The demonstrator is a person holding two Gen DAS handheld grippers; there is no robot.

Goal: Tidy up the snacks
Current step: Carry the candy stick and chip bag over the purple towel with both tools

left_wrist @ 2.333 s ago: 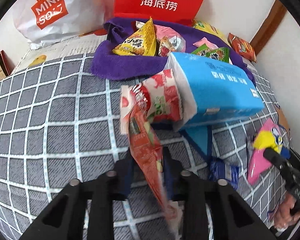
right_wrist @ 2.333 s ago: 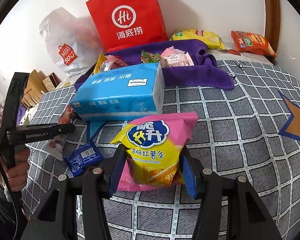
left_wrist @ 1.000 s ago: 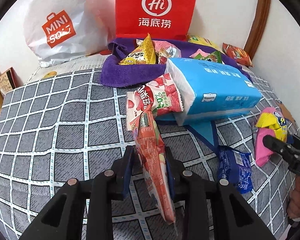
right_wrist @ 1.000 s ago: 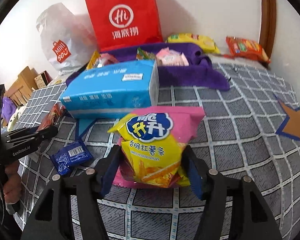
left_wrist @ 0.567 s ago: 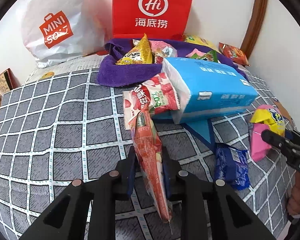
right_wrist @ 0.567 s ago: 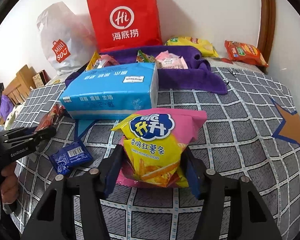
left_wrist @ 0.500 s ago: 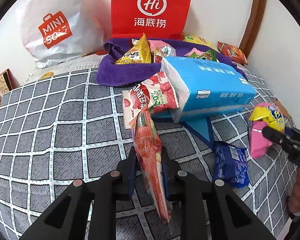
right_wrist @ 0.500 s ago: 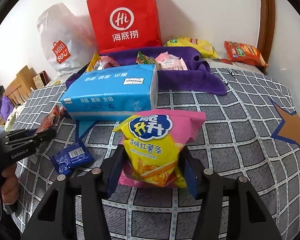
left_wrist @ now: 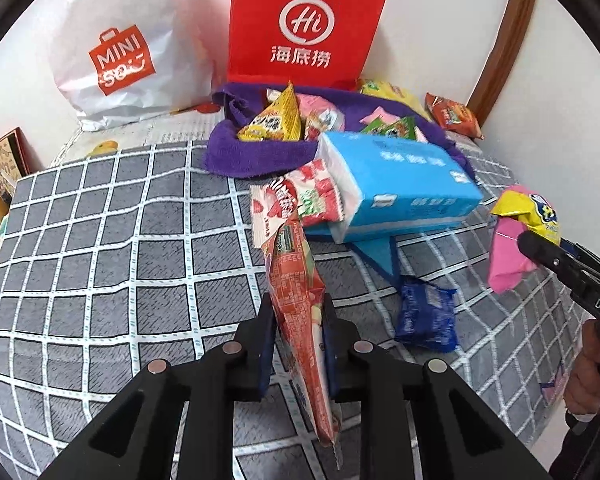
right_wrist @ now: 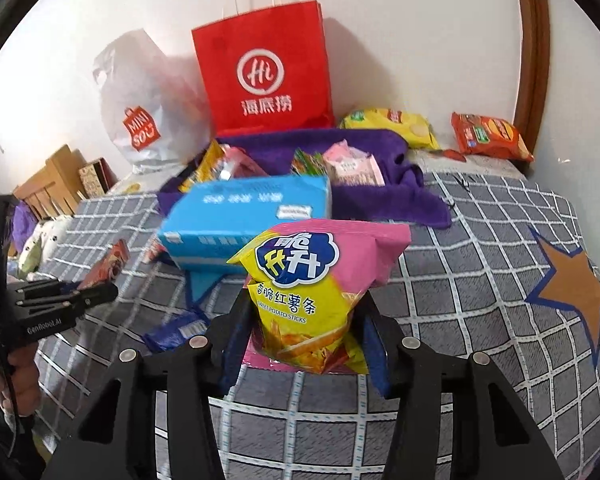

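While the left claw pinches the red snack packet, its top pointing to twelve o'clock; the right claw clamps the sweet potato sticks bag.

I see a grey bedspread with a white grid and an orange, blue-edged star. Red paper bag with white logo; white plastic bag with orange-red logo. Purple towel. Light-blue tissue pack. Pink-and-yellow chip bag with a blue cloud badge. Red slim packet. Dark-blue wrapper. Both tools black.
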